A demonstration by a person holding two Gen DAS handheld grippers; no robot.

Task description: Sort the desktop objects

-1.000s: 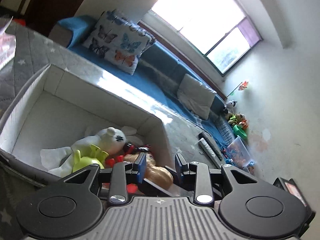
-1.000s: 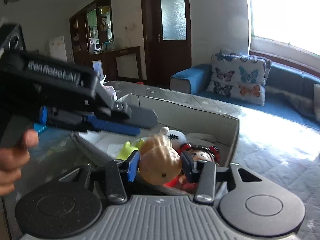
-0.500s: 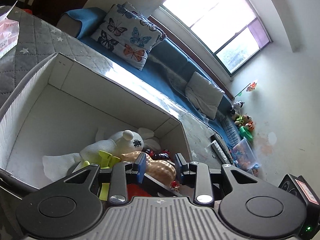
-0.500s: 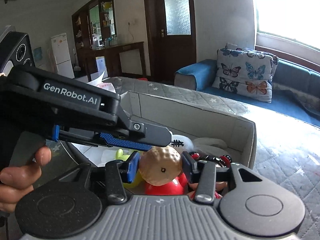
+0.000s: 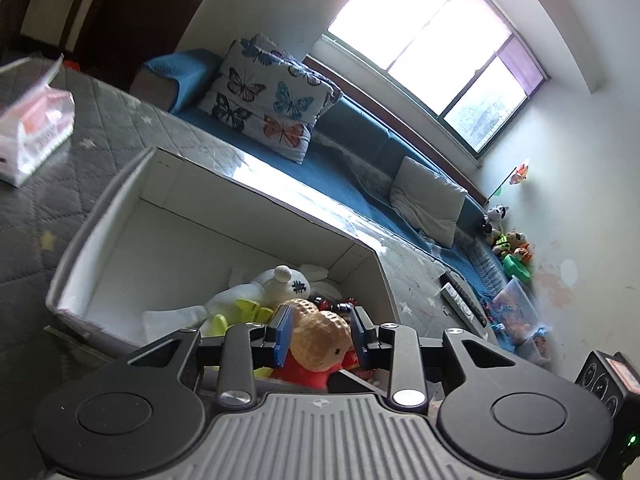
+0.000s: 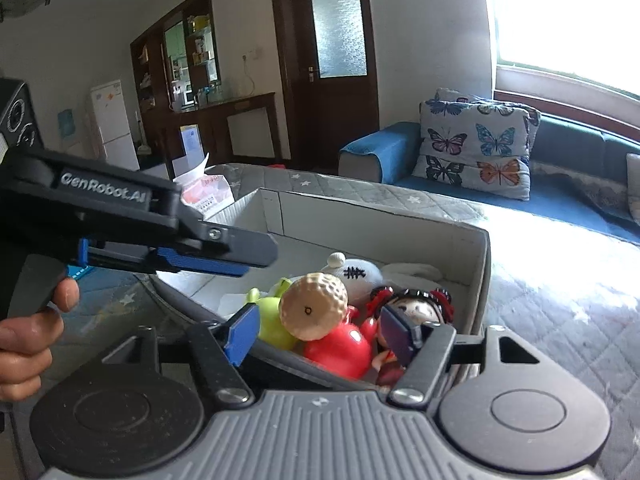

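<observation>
Judging from the frames, this is the release step of 1 drop: the right tool (image 6: 320, 334) hangs over the near wall of the white box (image 6: 380, 210) with its jaws spread wide and nothing gripped. The knit-head doll (image 6: 313, 306), tan head on a red body, sits in the box on the toy pile, between the 2 open pads but touching neither as far as I can tell. It leans on the green toy (image 6: 272, 316); the white plush (image 6: 356, 272) is behind it and the dark-haired doll (image 6: 416, 306) beside it. The left tool (image 5: 320, 332) hovers above the box's near-left side, jaws part open, empty. To finish cleanly, lift the right tool up and back with the jaws wide so a pad can't snag the knit head or drag the doll over the wall. Mind the left tool close by. Then go for the next item on the grey quilted surface (image 6: 540, 320).
</observation>
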